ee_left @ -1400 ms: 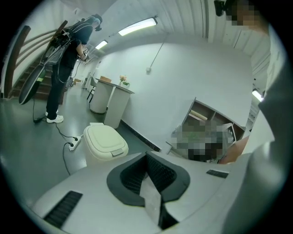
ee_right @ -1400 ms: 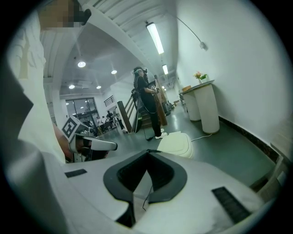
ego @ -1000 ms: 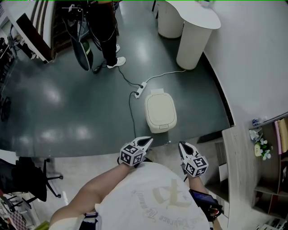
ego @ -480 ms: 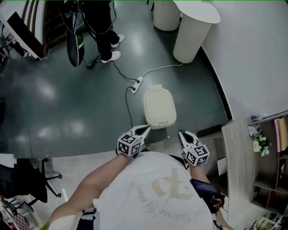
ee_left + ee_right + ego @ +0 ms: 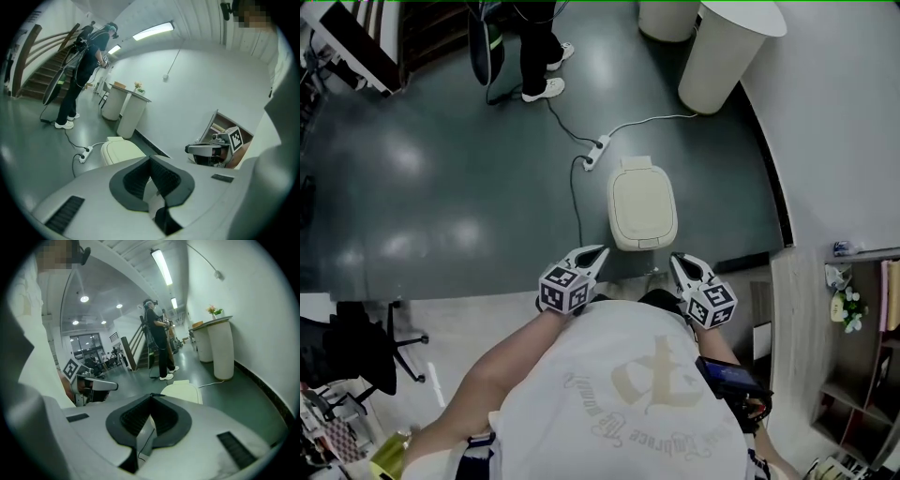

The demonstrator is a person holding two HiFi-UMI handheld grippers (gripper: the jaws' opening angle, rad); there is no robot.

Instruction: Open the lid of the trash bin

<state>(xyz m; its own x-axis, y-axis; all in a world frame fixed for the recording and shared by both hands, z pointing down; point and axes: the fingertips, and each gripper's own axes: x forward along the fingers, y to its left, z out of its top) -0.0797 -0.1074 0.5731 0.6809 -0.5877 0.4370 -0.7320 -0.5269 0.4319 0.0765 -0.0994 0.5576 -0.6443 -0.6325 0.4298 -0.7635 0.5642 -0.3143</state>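
The dark, glossy floor (image 5: 441, 187) fills the upper and left part of the head view. A white wall (image 5: 834, 122) curves down the right side. The wearer's pale shirt (image 5: 628, 403) takes up the bottom centre.

Two white round pedestals (image 5: 727, 52) stand at the top right against the wall, and a person in dark clothes (image 5: 539, 47) stands at the top left of centre. A wooden shelf unit (image 5: 853, 347) sits at the lower right and a black office chair (image 5: 366, 361) at the lower left.

The trash bin (image 5: 643, 208) stands on the floor at the middle of the frame, near the wall. Its cream lid (image 5: 643, 204) lies flat and shut. The lid is a rounded oblong whose long axis runs up and down the frame, with a small raised block at the upper end, away from the wearer, and the rounded front end facing down toward the grippers.

The left gripper (image 5: 596, 253) sits just below and left of the bin's lower end, tips aimed up and right. The right gripper (image 5: 678, 262) sits below and right of it, tips aimed up and left. Neither touches the bin. In each gripper view the jaws are pressed together with nothing between them, and the bin shows beyond the tips (image 5: 123, 151) (image 5: 183, 391).

A white power strip (image 5: 597, 153) lies on the floor just above and left of the bin, its cable (image 5: 652, 120) running toward the pedestals.
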